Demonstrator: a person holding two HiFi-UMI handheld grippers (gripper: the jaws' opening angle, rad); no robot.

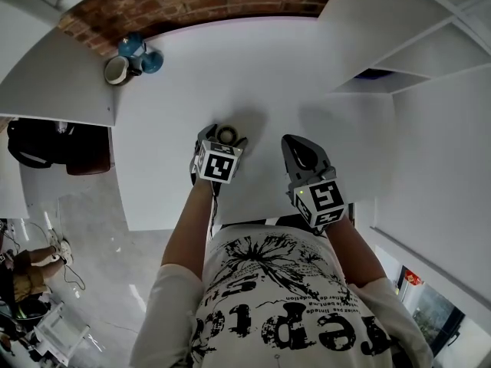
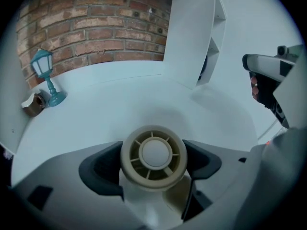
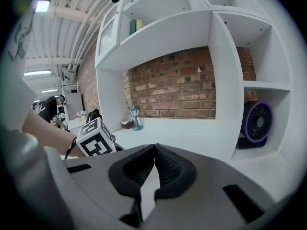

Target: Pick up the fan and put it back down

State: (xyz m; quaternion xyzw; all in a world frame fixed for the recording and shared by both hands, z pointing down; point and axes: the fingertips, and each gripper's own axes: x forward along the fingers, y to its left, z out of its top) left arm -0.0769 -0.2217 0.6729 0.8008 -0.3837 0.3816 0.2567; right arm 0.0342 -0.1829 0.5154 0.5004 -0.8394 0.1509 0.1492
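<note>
A small beige fan [image 1: 226, 134] with a round grille stands on the white table [image 1: 192, 90]. My left gripper [image 1: 225, 139] points steeply down over it with one jaw on each side. In the left gripper view the fan [image 2: 153, 152] fills the gap between the dark pads [image 2: 103, 169], which sit right at its rim without visibly squeezing it; the left gripper [image 2: 153, 164] stands wide open. To the fan's right, over bare table, my right gripper [image 1: 298, 146] has nothing in it. In its own view the right gripper [image 3: 154, 152] is shut, its pads meeting at the tips.
A blue lantern [image 1: 142, 50] and a brown cup [image 1: 116, 70] stand at the table's far left corner by the brick wall [image 1: 192, 2]. White shelving [image 1: 399, 67] rises on the right; one cubby holds a black and purple fan [image 3: 256, 123]. The table's front edge [image 1: 176, 225] is near my body.
</note>
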